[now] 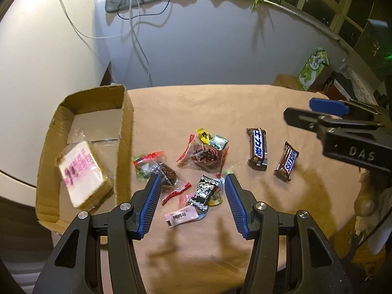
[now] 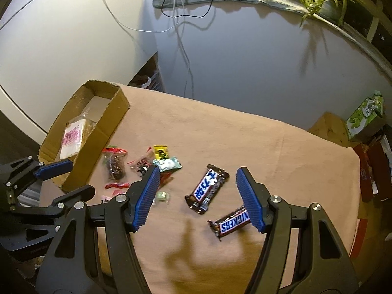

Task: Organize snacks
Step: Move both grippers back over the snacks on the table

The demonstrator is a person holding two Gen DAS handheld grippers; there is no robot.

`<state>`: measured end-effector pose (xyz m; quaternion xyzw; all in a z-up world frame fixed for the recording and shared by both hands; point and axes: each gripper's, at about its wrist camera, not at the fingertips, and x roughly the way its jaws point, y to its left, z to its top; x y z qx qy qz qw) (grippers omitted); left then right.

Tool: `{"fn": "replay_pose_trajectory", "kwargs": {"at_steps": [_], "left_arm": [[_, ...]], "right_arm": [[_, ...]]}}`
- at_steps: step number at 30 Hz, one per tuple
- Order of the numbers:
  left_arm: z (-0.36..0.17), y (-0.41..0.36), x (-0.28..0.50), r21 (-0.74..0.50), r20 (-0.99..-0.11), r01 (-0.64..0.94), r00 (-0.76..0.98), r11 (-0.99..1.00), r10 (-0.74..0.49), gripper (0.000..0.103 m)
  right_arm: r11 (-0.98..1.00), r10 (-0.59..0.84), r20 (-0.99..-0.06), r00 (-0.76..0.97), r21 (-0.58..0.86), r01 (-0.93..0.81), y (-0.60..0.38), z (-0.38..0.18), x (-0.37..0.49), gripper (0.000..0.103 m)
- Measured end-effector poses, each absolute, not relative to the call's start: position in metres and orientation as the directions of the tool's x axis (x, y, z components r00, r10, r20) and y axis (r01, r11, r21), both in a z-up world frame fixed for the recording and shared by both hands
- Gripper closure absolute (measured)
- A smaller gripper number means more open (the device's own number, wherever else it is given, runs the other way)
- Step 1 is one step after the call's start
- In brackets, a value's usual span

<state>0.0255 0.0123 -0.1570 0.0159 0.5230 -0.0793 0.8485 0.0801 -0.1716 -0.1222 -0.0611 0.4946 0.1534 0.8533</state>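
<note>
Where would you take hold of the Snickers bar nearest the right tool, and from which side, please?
Grip the Snickers bar across its narrow width at mid-length, coming from above. It lies flat on the cloth, clear of the second bar, so both long edges seem free; the crimped ends would likely just crumple. The right tool hangs open above it and would probably need turning across the bar.
</note>
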Motion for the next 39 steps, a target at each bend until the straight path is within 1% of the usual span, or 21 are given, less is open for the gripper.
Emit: {"fn": "replay_pose_trajectory", "kwargs": {"at_steps": [12,17,25,26,30,33,35,39], "left_arm": [[-0.173,0.016,0.030,-0.046,-0.916,0.133,0.391,0.990,-0.095,0.050],[-0.182,0.024,0.029,-0.061,-0.923,0.117,0.371,0.991,-0.101,0.050],[-0.192,0.043,0.025,-0.089,-0.930,0.092,0.350,0.992,-0.116,0.050],[-0.194,0.044,0.024,-0.096,-0.930,0.090,0.346,0.991,-0.122,0.051],[-0.200,0.042,0.020,-0.121,-0.935,0.104,0.323,0.987,-0.148,0.060],[-0.208,0.036,0.020,-0.140,-0.937,0.120,0.306,0.983,-0.171,0.062],[-0.213,0.032,0.023,-0.143,-0.938,0.128,0.298,0.981,-0.176,0.062],[-0.220,0.024,0.029,-0.141,-0.940,0.157,0.289,0.977,-0.182,0.066]], "right_arm": [[0.951,0.192,-0.864,0.465,0.047,-0.305,-0.187,-0.132,0.085,0.035],[0.950,0.192,-0.870,0.454,0.048,-0.310,-0.191,-0.137,0.087,0.035],[0.945,0.221,-0.894,0.390,0.098,-0.312,-0.222,-0.168,0.086,0.035],[0.946,0.219,-0.900,0.378,0.100,-0.310,-0.225,-0.173,0.085,0.035],[0.953,0.208,-0.922,0.328,0.116,-0.279,-0.241,-0.193,0.079,0.035],[0.955,0.219,-0.929,0.299,0.142,-0.260,-0.248,-0.205,0.075,0.035],[0.957,0.224,-0.934,0.280,0.157,-0.244,-0.250,-0.212,0.072,0.035],[0.965,0.220,-0.944,0.245,0.173,-0.199,-0.251,-0.226,0.073,0.035]]}}
